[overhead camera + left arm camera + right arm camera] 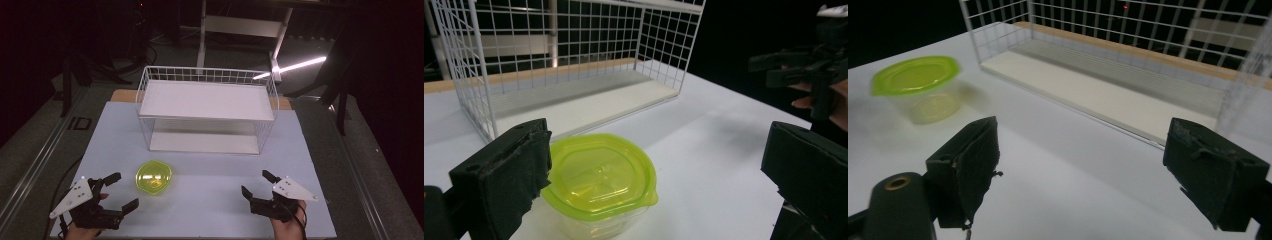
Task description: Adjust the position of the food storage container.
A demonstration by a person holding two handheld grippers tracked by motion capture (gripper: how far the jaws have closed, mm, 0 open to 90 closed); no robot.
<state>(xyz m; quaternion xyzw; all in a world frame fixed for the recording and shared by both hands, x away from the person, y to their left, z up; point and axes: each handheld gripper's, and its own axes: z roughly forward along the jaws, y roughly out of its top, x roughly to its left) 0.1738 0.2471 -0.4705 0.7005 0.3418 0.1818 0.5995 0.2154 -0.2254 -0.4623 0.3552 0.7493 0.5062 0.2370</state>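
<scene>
A clear plastic tub with a yellow-green lid (153,177) stands on the white table top (210,200), in front of the wire shelf rack (207,107). My left gripper (120,192) sits at the near left, jaws wide apart and empty, just left of the tub. In the left gripper view the tub (599,182) is close ahead, between the jaws' lines but untouched. My right gripper (255,184) rests at the near right, open and empty. From the right gripper view the tub (918,87) lies far off to the left, and the rack's lower shelf (1103,92) stretches ahead.
The white wire rack has an upper shelf board (207,100) and a lower board (202,142), open toward me. In the left gripper view the rack (564,65) rises behind the tub, and the other gripper (809,67) shows at the right. Dark floor surrounds the table.
</scene>
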